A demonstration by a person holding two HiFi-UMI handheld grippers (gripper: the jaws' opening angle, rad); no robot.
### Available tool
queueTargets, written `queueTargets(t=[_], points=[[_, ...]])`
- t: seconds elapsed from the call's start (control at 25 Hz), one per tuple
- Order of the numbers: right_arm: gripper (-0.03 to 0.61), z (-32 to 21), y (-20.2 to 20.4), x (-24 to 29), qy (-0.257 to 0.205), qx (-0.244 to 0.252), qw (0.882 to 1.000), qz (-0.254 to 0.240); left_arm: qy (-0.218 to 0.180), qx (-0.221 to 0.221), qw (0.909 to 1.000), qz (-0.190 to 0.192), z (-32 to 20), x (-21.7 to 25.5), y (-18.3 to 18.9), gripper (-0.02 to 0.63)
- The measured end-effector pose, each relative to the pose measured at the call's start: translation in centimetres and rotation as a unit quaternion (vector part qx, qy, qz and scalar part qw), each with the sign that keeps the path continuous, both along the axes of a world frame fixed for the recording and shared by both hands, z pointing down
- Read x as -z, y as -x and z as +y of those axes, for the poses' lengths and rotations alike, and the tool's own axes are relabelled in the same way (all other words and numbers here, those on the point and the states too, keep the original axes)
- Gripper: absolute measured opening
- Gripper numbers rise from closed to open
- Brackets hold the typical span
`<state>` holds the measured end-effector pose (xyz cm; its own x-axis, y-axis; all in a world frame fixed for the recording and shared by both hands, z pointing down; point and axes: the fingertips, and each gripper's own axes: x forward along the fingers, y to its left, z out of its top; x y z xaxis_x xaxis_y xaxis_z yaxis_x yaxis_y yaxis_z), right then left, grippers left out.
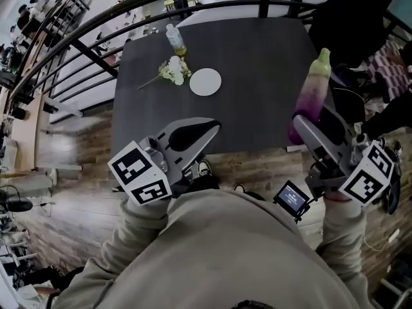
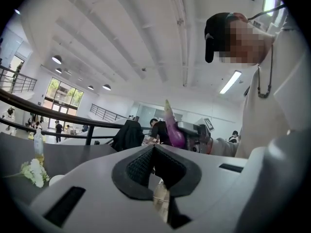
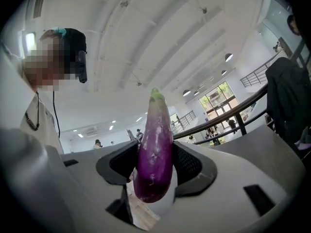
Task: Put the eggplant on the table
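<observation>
**Eggplant held up in the right gripper, not on the table yet**

In the head view we see the big dark table (image 1: 257,56) in front of us. Our left gripper (image 1: 207,129) hangs by its near edge. Our right gripper (image 1: 301,124) is by the table's near right corner. It holds the eggplant (image 1: 313,89) up in the air, so the eggplant is not lying on the table.

Only the head view shows the whole tabletop. On it are a round white plate (image 1: 205,82), a small bunch of white flowers (image 1: 172,71) just beside the plate, and a little bottle (image 1: 175,40) behind the flowers.

Only the right gripper view shows the grip up close: the two dark pads press on both sides of the eggplant's fat purple end. The left gripper view shows that gripper's jaws closed together with nothing between them.

The eggplant stands up tall. Its green top points up and its round purple end points down, between the jaws. In the head view the green top leans away from us, toward the far side of the table.
</observation>
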<state>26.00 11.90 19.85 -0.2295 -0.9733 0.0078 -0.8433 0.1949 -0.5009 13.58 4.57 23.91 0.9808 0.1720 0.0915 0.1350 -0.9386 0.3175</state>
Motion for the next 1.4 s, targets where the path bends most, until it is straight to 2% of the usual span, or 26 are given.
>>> queueTargets(t=[0.24, 0.36, 0.64, 0.88, 1.12, 1.4], points=[[0.232, -3.5, -2.2, 1.5, 0.016, -0.033, 0.999, 0.014, 0.005, -0.041, 0.9989, 0.019, -4.7, 2.1, -3.8, 0.006], [0.232, -4.9, -2.4, 2.3, 0.015, -0.044, 0.999, 0.020, 0.005, -0.050, 0.9984, 0.025, -6.4, 2.6, -4.2, 0.006], [0.232, -8.8, -0.3, 1.8, 0.009, -0.046, 0.998, 0.034, 0.003, -0.062, 0.9976, 0.031, -9.8, 1.4, -2.8, 0.006], [0.232, -15.5, 2.4, 1.7, 0.015, -0.041, 0.998, 0.045, 0.010, -0.067, 0.9972, 0.031, -16.0, 0.4, -0.2, 0.006], [0.232, -18.2, 3.0, 2.1, 0.022, -0.027, 0.998, 0.058, 0.018, -0.078, 0.9967, 0.016, -17.1, -0.8, 0.6, 0.006], [0.232, -23.5, 6.2, 1.2, 0.061, 0.005, 0.995, 0.073, 0.048, -0.052, 0.9974, 0.016, -21.2, -2.8, 3.6, 0.006]])
